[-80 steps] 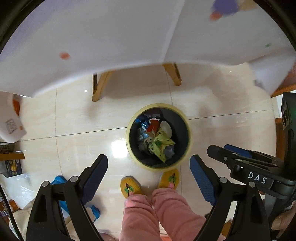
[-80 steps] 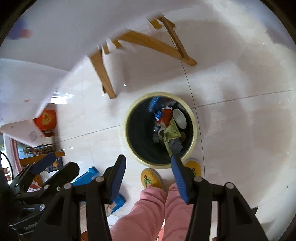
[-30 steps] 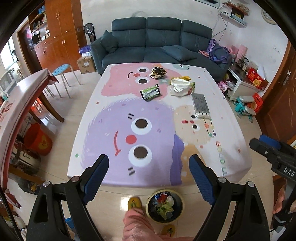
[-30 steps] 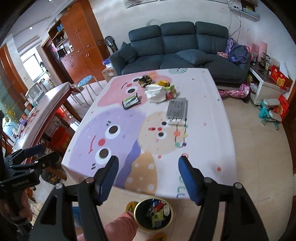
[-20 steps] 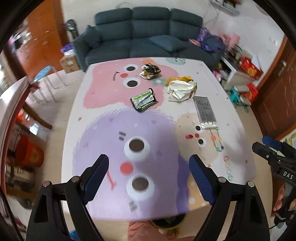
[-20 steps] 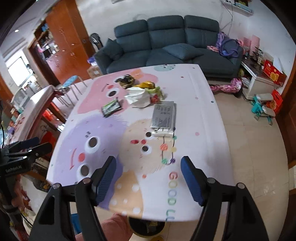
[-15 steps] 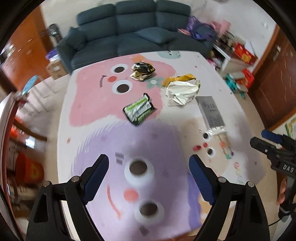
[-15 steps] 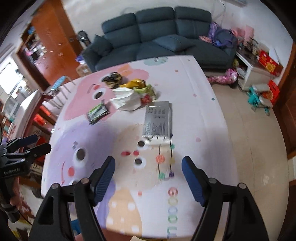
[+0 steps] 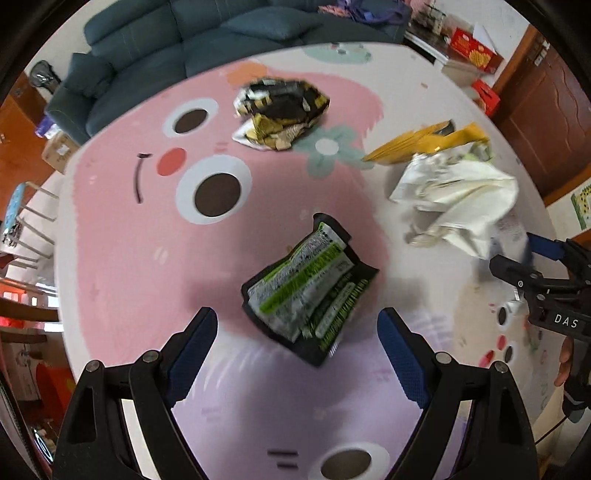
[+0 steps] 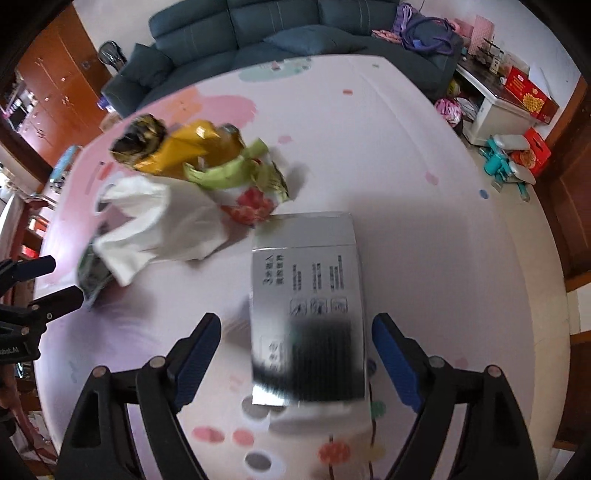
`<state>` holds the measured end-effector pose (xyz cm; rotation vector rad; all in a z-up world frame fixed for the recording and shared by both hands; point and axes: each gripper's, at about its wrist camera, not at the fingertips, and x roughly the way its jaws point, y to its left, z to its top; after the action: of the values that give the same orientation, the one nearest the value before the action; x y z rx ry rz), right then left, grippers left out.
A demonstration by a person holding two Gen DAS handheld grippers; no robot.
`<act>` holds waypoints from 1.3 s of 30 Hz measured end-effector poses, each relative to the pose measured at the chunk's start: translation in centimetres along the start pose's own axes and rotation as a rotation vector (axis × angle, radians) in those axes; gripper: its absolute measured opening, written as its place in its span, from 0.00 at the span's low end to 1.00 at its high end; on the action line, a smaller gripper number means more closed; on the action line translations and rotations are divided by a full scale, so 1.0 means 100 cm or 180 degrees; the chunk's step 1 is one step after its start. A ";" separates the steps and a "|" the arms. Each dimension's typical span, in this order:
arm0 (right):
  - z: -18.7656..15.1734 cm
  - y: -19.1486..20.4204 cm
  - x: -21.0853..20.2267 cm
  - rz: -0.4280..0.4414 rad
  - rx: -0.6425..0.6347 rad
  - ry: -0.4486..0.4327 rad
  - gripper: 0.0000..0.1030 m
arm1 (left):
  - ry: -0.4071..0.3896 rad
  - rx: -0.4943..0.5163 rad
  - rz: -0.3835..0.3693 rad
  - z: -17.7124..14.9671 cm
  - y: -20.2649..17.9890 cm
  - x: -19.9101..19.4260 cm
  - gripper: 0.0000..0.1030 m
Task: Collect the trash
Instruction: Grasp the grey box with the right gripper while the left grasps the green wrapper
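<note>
The left gripper point(image 9: 297, 332) hangs over a table point(image 9: 110, 258) draped in a smooth, matte cartoon-printed cloth of pink and lilac with big round eyes; its black arms end in ribbed blue pads point(image 9: 192, 343), spread wide and gripping nothing; between them lies a flat, glossy green-and-black snack wrapper point(image 9: 308, 291), crinkled, with white panels of print. Farther off sits a crushed black-and-gold foil wrapper point(image 9: 280, 107); to the right lie a stiff yellow packet point(image 9: 424, 142) and a soft, rumpled white bag point(image 9: 458, 203), touching each other.

The right gripper point(image 10: 295, 343) is likewise parted and empty; a flat rectangular silver box point(image 10: 306, 295), smooth and faintly reflective, printed with small text and icons, lies on the cloth between its pads, its near end blurred; just beyond its far left corner the white bag point(image 10: 162, 225) slumps against a red-printed wrapper point(image 10: 251, 206), a pale green crumpled wrapper point(image 10: 229, 170) and the yellow packet point(image 10: 188, 151). A dark blue upholstered sofa point(image 10: 280, 33) stands behind the table.
</note>
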<state>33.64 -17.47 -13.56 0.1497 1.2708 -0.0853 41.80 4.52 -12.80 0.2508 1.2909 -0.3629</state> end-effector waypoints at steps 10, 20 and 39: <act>-0.004 0.008 0.000 -0.0216 -0.0231 -0.0069 0.72 | 0.0120 0.0169 0.0047 0.013 -0.002 0.032 0.83; -0.008 0.005 -0.005 -0.0075 -0.0128 -0.0108 0.58 | 0.0033 0.0068 -0.0088 0.012 -0.004 0.017 0.13; -0.101 0.000 -0.137 0.0721 -0.0155 -0.0563 0.59 | -0.0362 -0.0568 -0.0608 -0.114 -0.086 -0.104 0.11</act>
<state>20.06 -16.08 -3.34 0.2380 1.0716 0.1248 25.84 2.25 -5.56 -0.0442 1.2294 -0.4155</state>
